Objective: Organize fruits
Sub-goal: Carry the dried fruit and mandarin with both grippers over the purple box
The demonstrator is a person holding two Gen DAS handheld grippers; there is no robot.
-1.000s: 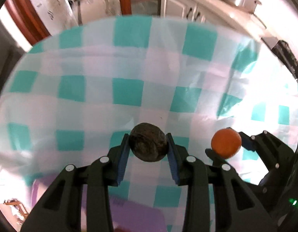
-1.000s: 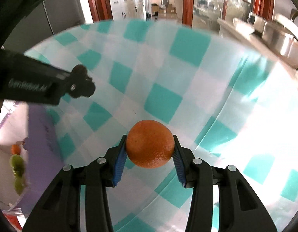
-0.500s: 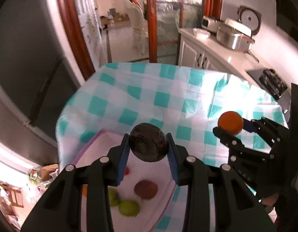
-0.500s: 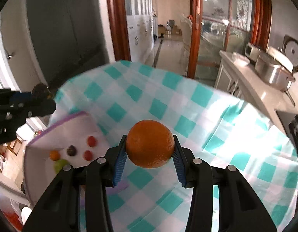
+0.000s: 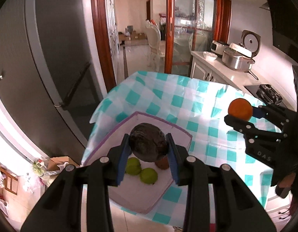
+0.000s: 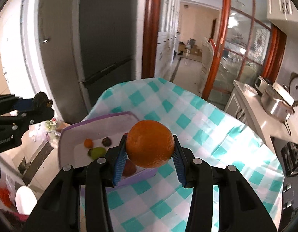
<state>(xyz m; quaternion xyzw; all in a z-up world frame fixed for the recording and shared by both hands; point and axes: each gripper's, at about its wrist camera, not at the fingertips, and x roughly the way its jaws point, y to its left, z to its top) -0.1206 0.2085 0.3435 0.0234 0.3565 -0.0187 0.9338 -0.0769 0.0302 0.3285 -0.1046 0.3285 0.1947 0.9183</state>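
My left gripper (image 5: 148, 145) is shut on a dark, rough-skinned round fruit (image 5: 148, 144), held high above a white tray with a purple rim (image 5: 110, 135). Two green fruits (image 5: 141, 171) and a brown one (image 5: 162, 163) lie in the tray below it. My right gripper (image 6: 149, 147) is shut on an orange (image 6: 149, 144), also held high, over the tray's right edge. The right wrist view shows the tray (image 6: 67, 135) holding a small orange fruit (image 6: 88, 143), a dark one (image 6: 106, 141), a green one (image 6: 96, 152) and a reddish one (image 6: 129, 168). Each gripper shows in the other's view, the right (image 5: 240, 112) and the left (image 6: 39, 100).
The tray sits at the left end of a table under a teal-and-white checked cloth (image 5: 187, 100). A grey fridge (image 6: 102, 44) stands to the left. A white counter (image 5: 222, 67) with pots and a rice cooker runs along the right. Boxes and clutter lie on the floor (image 5: 56, 162) by the table.
Both grippers have risen well above the table and pulled back with their fruits still held. The tray and its fruits have come into view below them.
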